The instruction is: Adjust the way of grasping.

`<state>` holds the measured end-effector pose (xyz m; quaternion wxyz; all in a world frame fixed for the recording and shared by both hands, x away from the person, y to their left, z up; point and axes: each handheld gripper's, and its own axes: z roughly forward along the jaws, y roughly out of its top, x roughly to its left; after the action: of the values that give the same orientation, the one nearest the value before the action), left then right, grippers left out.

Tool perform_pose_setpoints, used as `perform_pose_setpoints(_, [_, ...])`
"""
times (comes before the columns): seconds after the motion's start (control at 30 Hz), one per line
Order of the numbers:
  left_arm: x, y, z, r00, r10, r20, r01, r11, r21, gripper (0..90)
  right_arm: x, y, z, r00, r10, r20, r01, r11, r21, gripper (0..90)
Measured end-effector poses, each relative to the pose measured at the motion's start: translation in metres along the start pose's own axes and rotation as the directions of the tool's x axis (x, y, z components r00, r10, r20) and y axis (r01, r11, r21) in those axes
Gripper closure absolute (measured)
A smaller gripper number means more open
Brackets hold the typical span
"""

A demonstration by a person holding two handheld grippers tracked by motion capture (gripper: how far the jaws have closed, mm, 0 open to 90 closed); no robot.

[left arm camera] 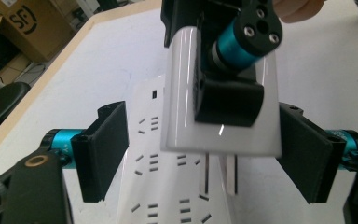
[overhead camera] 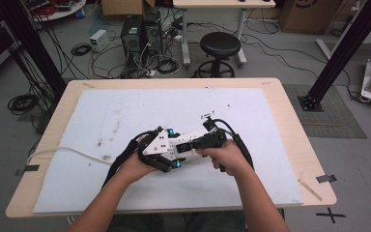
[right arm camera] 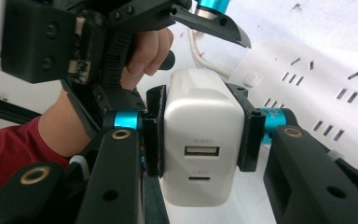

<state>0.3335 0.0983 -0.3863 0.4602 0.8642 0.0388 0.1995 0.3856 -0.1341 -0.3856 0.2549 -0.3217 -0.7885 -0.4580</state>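
Charger [right arm camera: 200, 140] sits clamped between the pads of the right hand-held gripper [right arm camera: 199, 133], just above the power strip [left arm camera: 168, 186] on the tabletop [overhead camera: 270, 96]. The left hand-held gripper [left arm camera: 200, 154] has its jaws apart, straddling the strip without pressing it. Best to keep the prongs square over the slots, then push straight down.

A white mat [overhead camera: 125, 116], marked with a few dark stains, is spread over the light wooden counter [overhead camera: 290, 121]. Beyond the counter's far edge a black round stool [overhead camera: 220, 46] is seen on the grey floor [overhead camera: 280, 58], near two dark computer towers [overhead camera: 140, 34] ringed by tangled cables. A cardboard box [overhead camera: 309, 14] is set farther back, and black tape forms a cross [overhead camera: 332, 214] on the floor.
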Motion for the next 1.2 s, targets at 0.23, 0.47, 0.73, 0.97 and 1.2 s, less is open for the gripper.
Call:
perform_pose_setpoints(0.23, [0.004, -0.002, -0.007, 0.9999, -0.012, -0.005, 0.012, 0.9998, 0.017, 20.0, 0.002, 0.000, -0.009, 0.9997, -0.013, 0.019, 0.014, 0.999, -0.037, 63.2])
perform_pose_setpoints(0.47, [0.013, -0.013, -0.021, 0.9973, -0.071, -0.021, 0.073, 0.9923, 0.100, 19.8, 0.004, -0.001, -0.024, 0.9979, -0.030, 0.058, 0.034, 0.997, -0.070, 63.3])
perform_pose_setpoints(0.73, [0.027, -0.020, -0.039, 0.9920, -0.122, -0.034, 0.126, 0.9714, 0.201, 19.8, 0.014, 0.001, -0.048, 0.9852, -0.069, 0.157, 0.085, 0.991, -0.098, 63.2])
perform_pose_setpoints(0.97, [0.042, -0.024, -0.058, 0.9801, -0.189, -0.059, 0.198, 0.9378, 0.285, 19.8, 0.019, 0.003, -0.060, 0.9704, -0.094, 0.223, 0.114, 0.990, -0.082, 63.2])
perform_pose_setpoints(1.2, [0.061, -0.031, -0.080, 0.9700, -0.232, -0.073, 0.243, 0.9060, 0.347, 19.8, 0.023, 0.006, -0.069, 0.9492, -0.116, 0.293, 0.139, 0.989, -0.060, 63.2])
